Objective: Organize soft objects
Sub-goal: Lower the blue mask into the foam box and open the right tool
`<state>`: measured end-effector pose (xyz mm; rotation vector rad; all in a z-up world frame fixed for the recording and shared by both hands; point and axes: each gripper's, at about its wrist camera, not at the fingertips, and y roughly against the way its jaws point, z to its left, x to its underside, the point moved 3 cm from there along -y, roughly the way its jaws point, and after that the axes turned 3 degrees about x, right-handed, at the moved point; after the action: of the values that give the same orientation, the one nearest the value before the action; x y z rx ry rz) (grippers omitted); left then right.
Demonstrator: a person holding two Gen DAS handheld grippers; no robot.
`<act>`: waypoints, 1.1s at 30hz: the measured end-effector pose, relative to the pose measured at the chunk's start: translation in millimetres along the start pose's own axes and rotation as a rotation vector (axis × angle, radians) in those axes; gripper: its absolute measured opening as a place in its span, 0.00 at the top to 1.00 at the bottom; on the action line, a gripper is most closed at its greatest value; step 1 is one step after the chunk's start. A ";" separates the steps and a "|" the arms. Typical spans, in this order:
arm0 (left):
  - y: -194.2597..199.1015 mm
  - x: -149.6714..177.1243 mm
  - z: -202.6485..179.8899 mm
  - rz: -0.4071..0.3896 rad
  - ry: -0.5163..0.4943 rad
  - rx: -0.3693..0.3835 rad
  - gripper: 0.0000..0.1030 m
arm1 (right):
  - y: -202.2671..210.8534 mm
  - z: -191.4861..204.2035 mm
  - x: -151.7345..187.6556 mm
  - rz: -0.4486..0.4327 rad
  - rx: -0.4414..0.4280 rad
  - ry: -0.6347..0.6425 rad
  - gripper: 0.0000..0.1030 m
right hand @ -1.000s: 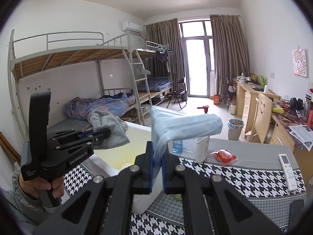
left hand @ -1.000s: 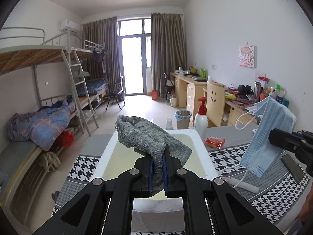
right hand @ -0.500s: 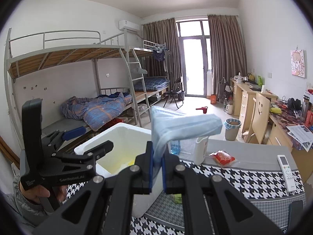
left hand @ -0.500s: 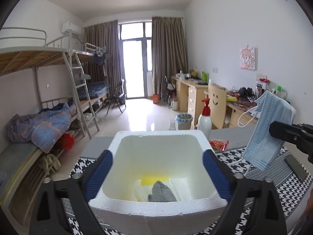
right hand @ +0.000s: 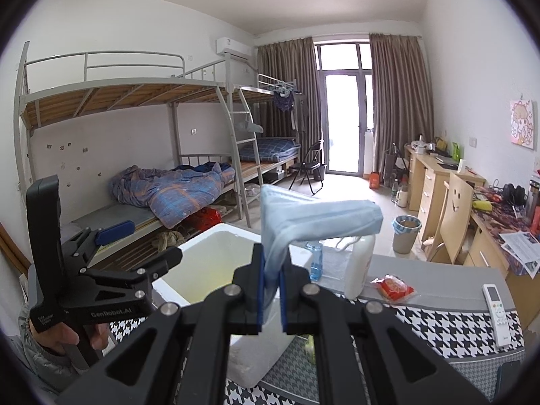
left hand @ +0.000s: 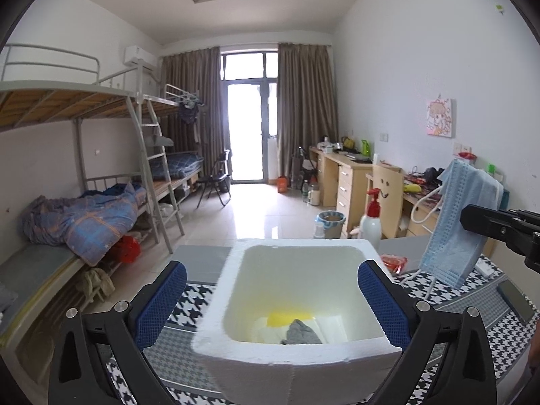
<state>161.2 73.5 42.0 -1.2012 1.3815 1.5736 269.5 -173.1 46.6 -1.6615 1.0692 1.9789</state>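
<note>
Right gripper (right hand: 270,290) was clamped on a blue face mask (right hand: 314,222), whose long axis ran up from the jaws, then folded over toward the right. Left gripper (left hand: 271,300) was spread wide above the white foam box (left hand: 293,361), where a grey cloth (left hand: 300,332) lay on the bottom.

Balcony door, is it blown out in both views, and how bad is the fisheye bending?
Left wrist view: balcony door overexposed, floor below glares, bunk bed rails bow. Right wrist view: the door equally washed out, face mask sharp, corners black.
</note>
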 end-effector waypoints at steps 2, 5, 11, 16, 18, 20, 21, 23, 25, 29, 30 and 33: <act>2.3 -0.2 4.7 -0.004 0.012 -0.011 0.01 | 1.5 2.0 -2.6 -0.008 0.000 0.004 0.90; 5.3 -0.8 11.0 -0.013 0.022 -0.027 0.01 | 5.0 4.8 -7.0 -0.022 0.002 0.014 0.91; 9.5 1.0 22.2 -0.022 0.040 -0.037 0.01 | 2.6 9.2 -12.4 -0.029 -0.011 0.029 0.91; 14.0 3.0 29.5 -0.030 0.048 -0.054 0.01 | -8.0 14.6 -11.0 -0.010 -0.035 0.029 0.91; 15.8 4.1 33.5 -0.032 0.054 -0.064 0.01 | -9.9 15.2 -11.6 -0.008 -0.037 0.030 0.91; 17.2 5.7 36.1 -0.030 0.058 -0.069 0.01 | -11.6 17.0 -12.9 -0.011 -0.047 0.027 0.91; 17.8 6.5 37.2 -0.029 0.056 -0.071 0.01 | -12.6 17.0 -13.4 -0.010 -0.055 0.027 0.91; 18.2 7.1 38.8 -0.027 0.051 -0.077 0.01 | -15.9 18.6 -12.0 -0.003 -0.073 0.028 0.91; 18.4 7.2 40.6 -0.026 0.051 -0.081 0.01 | -19.3 21.2 -11.1 0.005 -0.084 0.032 0.91; 19.7 9.4 43.4 -0.025 0.055 -0.089 0.01 | -28.4 26.0 -9.5 0.029 -0.107 0.040 0.91; 19.7 10.0 44.9 -0.024 0.058 -0.091 0.01 | -29.6 26.5 -9.5 0.034 -0.109 0.042 0.91; 19.6 10.9 48.8 -0.019 0.063 -0.104 0.01 | -35.6 30.0 -8.6 0.050 -0.128 0.045 0.91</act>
<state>130.4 117.3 37.7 -1.3328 1.3379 1.6230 275.4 -126.2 44.2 -1.7680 1.0287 2.0915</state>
